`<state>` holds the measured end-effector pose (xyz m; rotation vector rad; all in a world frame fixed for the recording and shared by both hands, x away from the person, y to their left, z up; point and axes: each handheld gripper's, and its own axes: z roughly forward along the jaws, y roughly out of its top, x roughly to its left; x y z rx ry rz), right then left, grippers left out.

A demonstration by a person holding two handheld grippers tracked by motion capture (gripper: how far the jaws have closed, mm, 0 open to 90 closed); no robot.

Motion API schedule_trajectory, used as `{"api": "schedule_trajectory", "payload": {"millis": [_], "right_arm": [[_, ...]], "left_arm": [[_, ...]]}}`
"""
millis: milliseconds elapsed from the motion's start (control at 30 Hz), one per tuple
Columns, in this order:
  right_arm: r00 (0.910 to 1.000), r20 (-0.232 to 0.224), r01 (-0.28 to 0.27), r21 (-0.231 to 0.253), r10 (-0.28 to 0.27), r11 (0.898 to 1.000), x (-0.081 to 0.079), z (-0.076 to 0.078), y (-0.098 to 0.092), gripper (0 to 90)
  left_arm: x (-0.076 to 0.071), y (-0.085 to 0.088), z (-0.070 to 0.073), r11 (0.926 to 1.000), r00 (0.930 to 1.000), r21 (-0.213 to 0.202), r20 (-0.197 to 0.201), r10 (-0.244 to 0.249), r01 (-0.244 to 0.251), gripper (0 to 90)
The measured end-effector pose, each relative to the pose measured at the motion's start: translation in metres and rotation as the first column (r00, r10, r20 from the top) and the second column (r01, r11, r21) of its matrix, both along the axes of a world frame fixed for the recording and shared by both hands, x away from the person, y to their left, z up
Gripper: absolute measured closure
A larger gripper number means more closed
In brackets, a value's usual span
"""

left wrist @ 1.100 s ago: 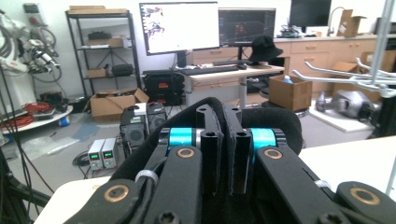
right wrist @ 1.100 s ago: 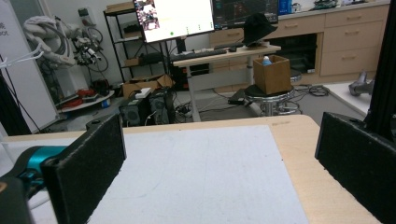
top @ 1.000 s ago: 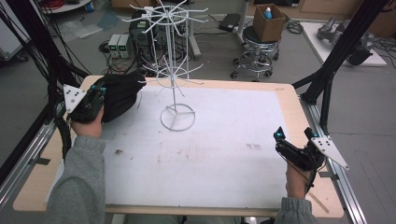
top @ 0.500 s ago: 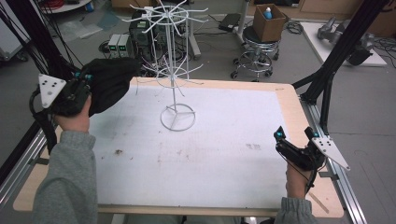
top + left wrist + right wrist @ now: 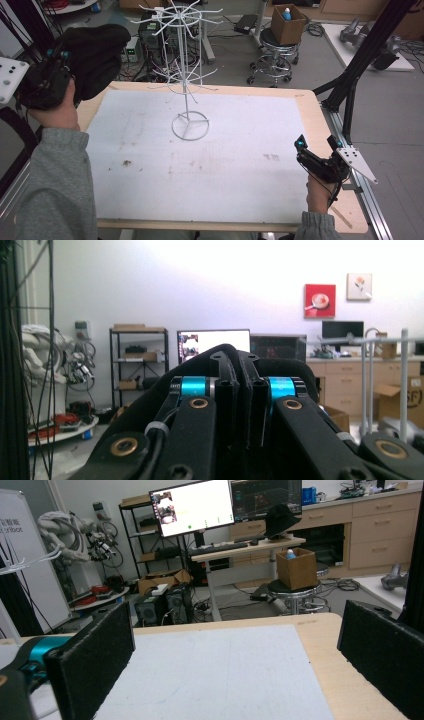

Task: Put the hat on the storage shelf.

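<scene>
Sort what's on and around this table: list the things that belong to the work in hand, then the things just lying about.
In the work:
- black cap, clamped in the left gripper and held up off the table
- white wire rack standing on the white mat
- right gripper, jaws open, nothing between them

Lying about:
- cardboard box on the stool
- monitor

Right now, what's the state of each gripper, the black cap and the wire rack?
left gripper: shut on the black cap, raised off the table's left corner.
black cap: held, hanging in the air.
wire rack: upright on the white mat, hooks bare.
right gripper: open, holding nothing.
</scene>
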<state>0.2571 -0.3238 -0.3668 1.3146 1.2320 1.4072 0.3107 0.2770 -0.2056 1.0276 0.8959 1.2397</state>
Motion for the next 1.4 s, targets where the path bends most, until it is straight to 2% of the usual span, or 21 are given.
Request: {"api": "schedule_trajectory", "payload": {"millis": [167, 267, 367, 533, 633, 733, 867, 1033, 1167, 1400], "right_arm": [[1.0000, 0.004, -0.002, 0.001, 0.002, 1.000, -0.001, 0.002, 0.000, 0.8], [1.0000, 0.004, 0.000, 0.002, 0.000, 1.000, -0.001, 0.001, 0.000, 0.7], [1.0000, 0.008, 0.001, -0.001, 0.000, 1.000, 0.000, 0.001, 0.000, 0.8], [1.0000, 0.009, -0.002, -0.003, 0.002, 1.000, -0.001, 0.002, 0.000, 0.8], [0.9999, 0.012, -0.003, 0.002, 0.003, 1.000, -0.001, 0.002, 0.001, 0.8], [0.9999, 0.013, -0.003, 0.007, 0.003, 1.000, -0.002, 0.003, 0.001, 0.8], [0.9999, 0.016, -0.003, 0.002, 0.003, 1.000, -0.002, 0.003, 0.001, 0.8], [0.9999, 0.014, -0.005, 0.004, 0.005, 1.000, -0.002, 0.002, -0.001, 0.8], [0.9999, 0.010, -0.003, 0.011, 0.003, 1.000, -0.002, 0.003, 0.000, 0.8], [0.9999, 0.015, 0.000, 0.003, 0.000, 1.000, -0.002, 0.003, 0.000, 0.8]], "left_arm": [[-0.003, -0.003, 0.009, 0.9995, 0.9995, -0.030, 0.030, -0.010, 0.011, 86.7], [-0.005, -0.003, 0.017, 0.9979, 0.9984, -0.062, 0.055, -0.014, 0.018, 86.7], [-0.009, -0.005, 0.025, 0.9986, 0.9970, -0.051, 0.077, -0.012, 0.016, 86.7], [-0.016, -0.008, 0.038, 0.9972, 0.9919, -0.074, 0.127, -0.001, 0.011, 86.7], [-0.017, -0.013, 0.045, 0.9985, 0.9909, -0.055, 0.134, 0.004, 0.003, 86.7], [-0.017, -0.020, 0.050, 0.9983, 0.9895, -0.057, 0.144, -0.001, 0.010, 86.7], [-0.017, -0.031, 0.050, 0.9991, 0.9881, -0.034, 0.152, -0.021, 0.027, 86.7], [-0.020, -0.038, 0.048, 0.9982, 0.9863, -0.034, 0.159, -0.043, 0.049, 86.6], [-0.023, -0.045, 0.046, 0.9985, 0.9843, -0.012, 0.169, -0.050, 0.053, 86.6], [-0.022, -0.053, 0.034, 0.9984, 0.9841, -0.009, 0.169, -0.054, 0.056, 86.5]]}}
